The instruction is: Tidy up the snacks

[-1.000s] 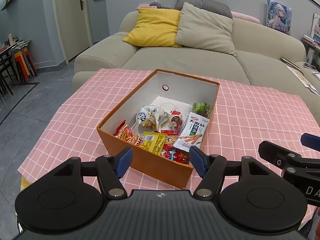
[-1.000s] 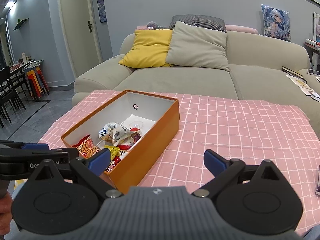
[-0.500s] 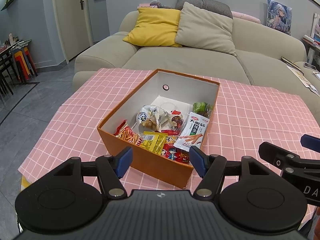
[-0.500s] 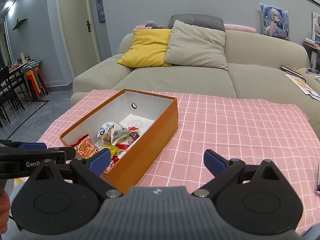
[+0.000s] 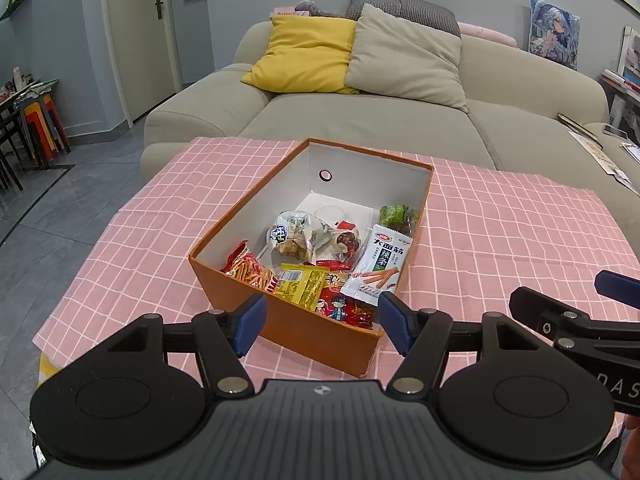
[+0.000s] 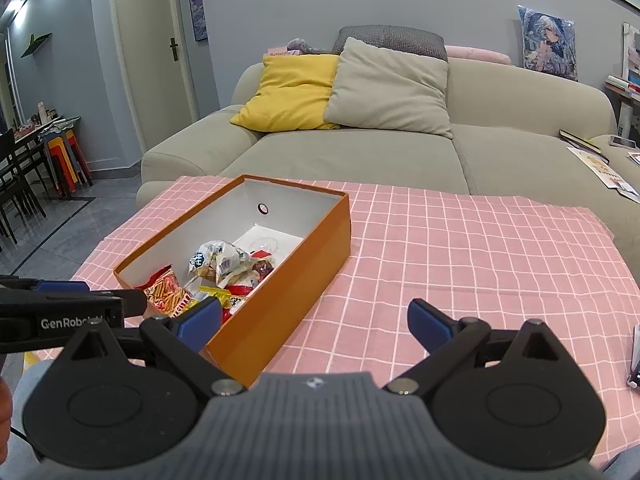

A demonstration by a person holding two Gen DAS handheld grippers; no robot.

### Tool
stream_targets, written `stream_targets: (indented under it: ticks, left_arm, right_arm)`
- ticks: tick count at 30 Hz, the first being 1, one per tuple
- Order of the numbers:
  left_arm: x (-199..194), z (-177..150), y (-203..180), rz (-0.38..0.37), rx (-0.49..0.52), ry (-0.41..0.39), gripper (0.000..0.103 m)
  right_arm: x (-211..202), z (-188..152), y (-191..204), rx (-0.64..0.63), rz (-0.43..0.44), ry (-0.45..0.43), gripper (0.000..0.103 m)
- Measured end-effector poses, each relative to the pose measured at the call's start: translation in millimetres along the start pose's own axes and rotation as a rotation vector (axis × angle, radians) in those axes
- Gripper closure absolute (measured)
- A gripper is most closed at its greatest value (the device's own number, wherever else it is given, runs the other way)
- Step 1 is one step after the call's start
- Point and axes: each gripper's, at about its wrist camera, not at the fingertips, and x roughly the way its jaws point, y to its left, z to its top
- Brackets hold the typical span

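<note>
Two grippers frame what we see, and both stand over a pink checked tablecloth (image 5: 500, 216) that fills the middle of each view, with a beige sofa (image 5: 360, 120) across the upper half behind it. On the cloth sits an orange box (image 5: 320, 332), open at the top and white inside, lying in the centre of the left wrist view and at centre left of the right wrist view. We see the snacks (image 5: 316, 256) heaped at the near end of that box: a red packet of sticks (image 5: 248, 268) at the left, a clear bag of pale pieces (image 5: 296, 232) behind, a yellow packet (image 5: 302, 284) in front, a white packet with a green band (image 5: 380, 268) leaning on the right wall, and a small green packet (image 5: 394, 214) beyond it.

Our left gripper (image 5: 320, 316) holds its jaws wide with nothing between the blue pads; the near wall of the box shows in the gap, beyond the tips and untouched. Our right gripper (image 6: 316, 320) is likewise spread wide and empty, the box's near right corner showing just inside its left pad (image 6: 200, 318), bare cloth across the rest of the gap.
</note>
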Motion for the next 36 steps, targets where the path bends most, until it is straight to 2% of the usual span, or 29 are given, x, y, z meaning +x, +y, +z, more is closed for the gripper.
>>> stream_targets:
  ticks: [36]
  left_arm:
    - [-7.0,3.7,1.7,0.027,-0.014,-0.017,0.027]
  right_arm:
    - [2.5,-0.4,-1.4,0.006,-0.008,0.004,0.007]
